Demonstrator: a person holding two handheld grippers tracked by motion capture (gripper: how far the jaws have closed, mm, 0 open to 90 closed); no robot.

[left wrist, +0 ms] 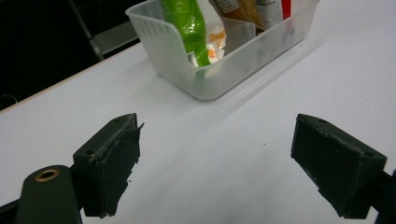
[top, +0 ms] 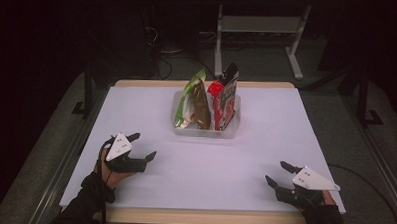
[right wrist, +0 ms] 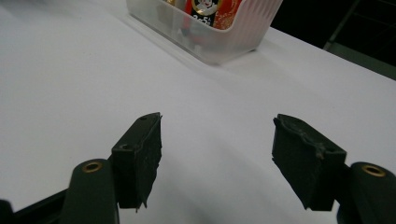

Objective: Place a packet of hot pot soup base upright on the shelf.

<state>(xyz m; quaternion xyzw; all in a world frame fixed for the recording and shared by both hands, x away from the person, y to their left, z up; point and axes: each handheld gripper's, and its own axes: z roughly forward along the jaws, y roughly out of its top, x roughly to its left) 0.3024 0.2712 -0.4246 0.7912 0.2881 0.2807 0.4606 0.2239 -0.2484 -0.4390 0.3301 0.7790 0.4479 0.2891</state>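
- The left gripper (top: 144, 145) hovered low over the near left part of the white table (top: 199, 172), held by a gloved hand (top: 101, 181) that came in from the bottom edge.
- Its jaws stood wide apart with nothing between them; in the left gripper view the two black pads (left wrist: 114, 161) framed only bare table top.
- The right gripper (top: 277, 173) sat over the near right part of the table, its grey three-cornered plate (top: 311, 179) on top.
- Its jaws were also spread apart and empty, and in the right gripper view the pads (right wrist: 142, 154) showed only white surface between them.
- A clear plastic bin (top: 206, 130) stood ahead of both grippers, well apart from each, toward the far middle of the table.
- From the left gripper the bin lay ahead and to its right; from the right gripper it lay ahead and to its left.
- A green snack bag (top: 193, 99) stood upright in the bin on the side nearer the left gripper.
- A red snack bag (top: 224, 100) stood upright beside it on the side nearer the right gripper.
- Neither gripper touched the bin or the bags.
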